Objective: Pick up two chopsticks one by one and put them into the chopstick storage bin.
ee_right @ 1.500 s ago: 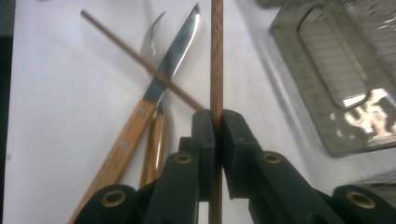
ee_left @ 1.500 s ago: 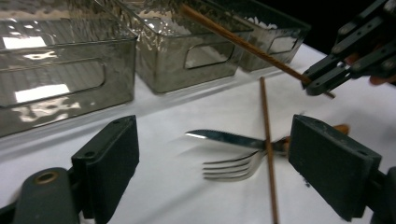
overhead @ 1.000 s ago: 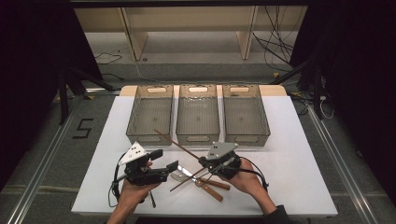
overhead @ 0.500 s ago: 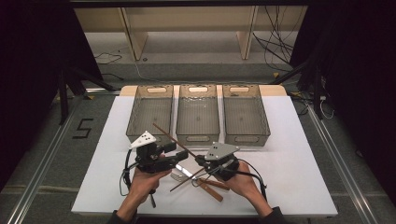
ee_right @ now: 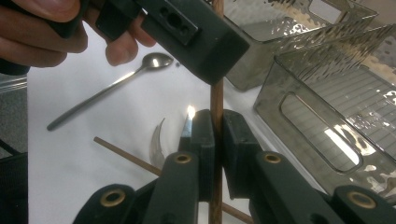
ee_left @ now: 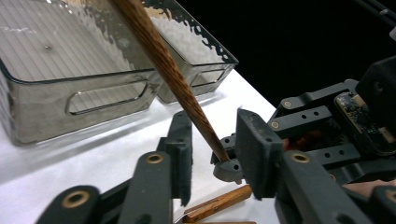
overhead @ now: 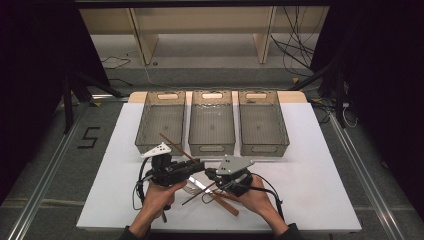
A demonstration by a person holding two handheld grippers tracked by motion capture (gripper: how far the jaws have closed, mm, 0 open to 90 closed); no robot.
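Left claw (ee_left: 212,154) moved in closing around chopstick (ee_left: 163,65), right claw (ee_right: 215,135) clamping it

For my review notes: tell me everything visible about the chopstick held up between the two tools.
The chopstick is a slim, round, dark-brown stick of grained wood. It slants up toward the left bin. The right tool clamps its lower end. The left tool has just been closing around its shaft, pads not yet pressing.
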